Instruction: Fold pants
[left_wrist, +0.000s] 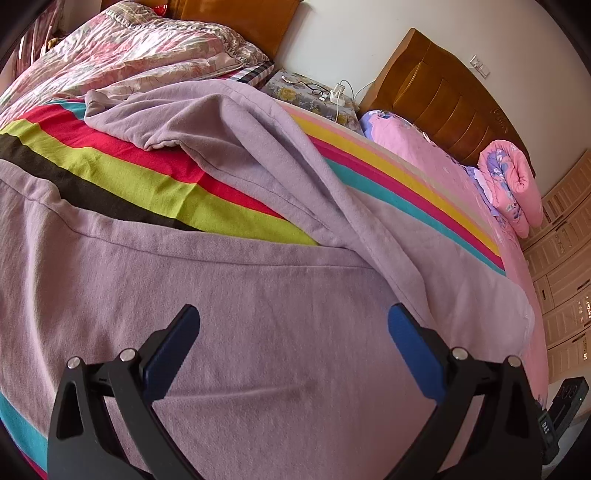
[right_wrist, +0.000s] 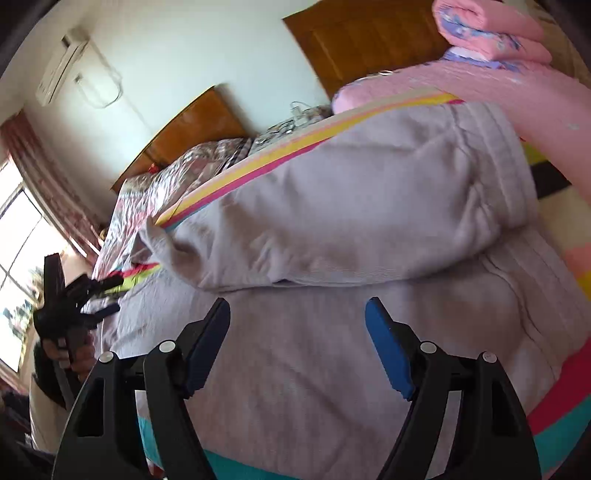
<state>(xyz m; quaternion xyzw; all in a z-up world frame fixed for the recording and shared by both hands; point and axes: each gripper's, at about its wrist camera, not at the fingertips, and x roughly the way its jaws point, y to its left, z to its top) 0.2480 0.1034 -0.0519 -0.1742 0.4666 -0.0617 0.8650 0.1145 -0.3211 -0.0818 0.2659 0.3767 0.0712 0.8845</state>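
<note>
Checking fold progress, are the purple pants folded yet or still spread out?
Partly spread: the pants have one leg draped crookedly across the striped sheet, legs apart, not stacked.

The pants (left_wrist: 258, 295) are plain pale lilac. The bedsheet (left_wrist: 147, 184) under them carries broad stripes of red, lime green, dark brown, teal, yellow and pink. At upper left, the quilt (left_wrist: 147, 48) is pink floral; at right, the rolled blanket (left_wrist: 513, 184) is pink with purple flowers. Both headboards (left_wrist: 439, 96) are orange-brown wood. Each tool (left_wrist: 293, 321) is black with blue pads (left_wrist: 410, 339).
</note>
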